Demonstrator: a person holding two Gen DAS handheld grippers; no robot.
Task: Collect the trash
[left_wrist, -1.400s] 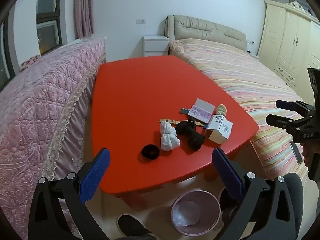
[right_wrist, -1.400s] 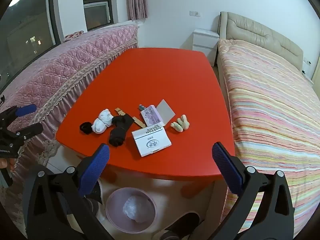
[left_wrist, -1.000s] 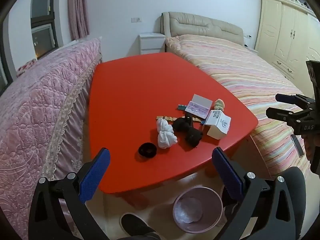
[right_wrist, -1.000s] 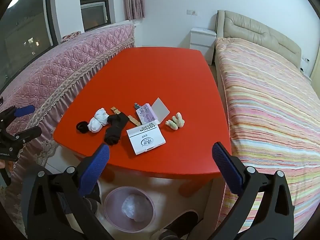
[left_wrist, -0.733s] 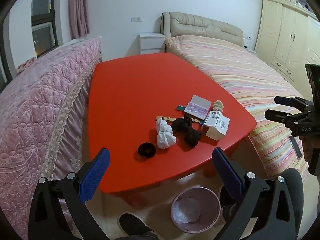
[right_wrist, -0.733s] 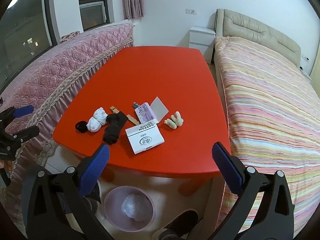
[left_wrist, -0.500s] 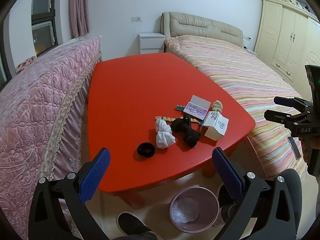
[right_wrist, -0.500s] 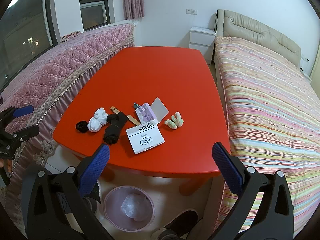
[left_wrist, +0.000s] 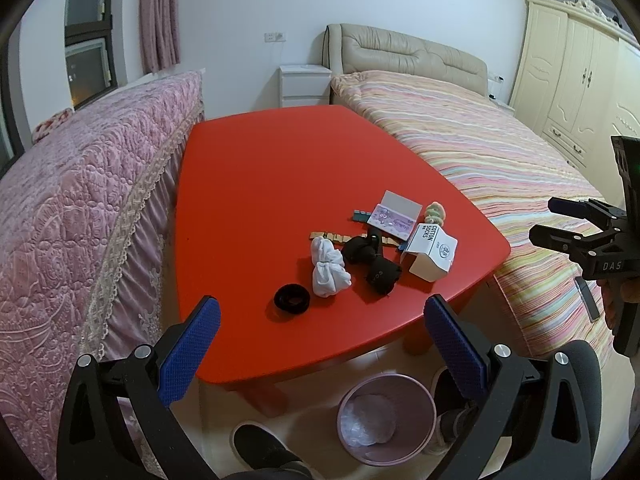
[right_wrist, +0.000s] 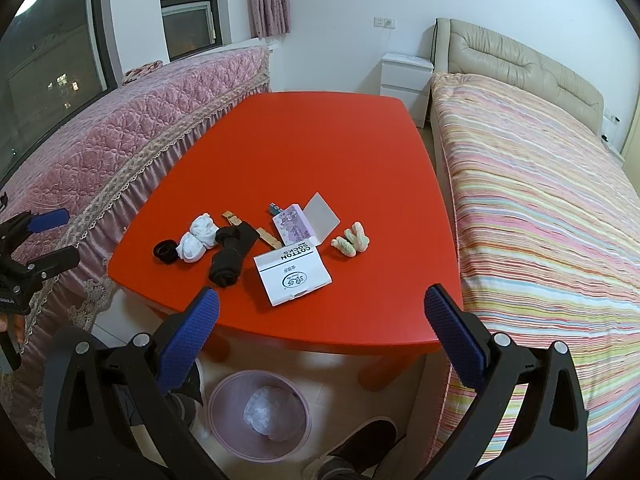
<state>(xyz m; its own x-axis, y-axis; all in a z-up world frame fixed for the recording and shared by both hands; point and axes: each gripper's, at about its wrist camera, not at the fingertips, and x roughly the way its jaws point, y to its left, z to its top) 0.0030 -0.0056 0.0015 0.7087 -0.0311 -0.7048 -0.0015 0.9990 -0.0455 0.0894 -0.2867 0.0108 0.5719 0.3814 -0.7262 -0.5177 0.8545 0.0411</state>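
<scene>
Both grippers hang in the air short of the near edge of the glossy red table (right_wrist: 320, 152), each with its two blue-padded fingers spread wide and nothing between them: the left gripper (left_wrist: 320, 344) and the right gripper (right_wrist: 322, 334).

All the loose things lie in one cluster near the table's near edge. Counted, they are: one black ring-shaped hair tie (right_wrist: 165, 251); one white balled-up sock pair (right_wrist: 197, 239), just beside the tie; one black rolled sock bundle (right_wrist: 231, 254), touching the white one; one flat white cardboard box (right_wrist: 293, 271) printed "COTTON SOCKS" above a round logo; one thin wooden slat (right_wrist: 256, 232), partly under the black bundle; one purple patterned card packet with a white flap standing open (right_wrist: 304, 222), whose print is too small to read; one small dark teal strip (right_wrist: 274, 208) at the packet's far corner; and one pale green-and-pink twisted fuzzy item (right_wrist: 352, 239), lying apart to the right of the box.

One round pink waste bin (right_wrist: 260, 414) stands on the floor below the table's near edge, with one crumpled clear plastic wad (right_wrist: 266, 408) inside. In the left view, the right gripper's black body reads "DAS".
</scene>
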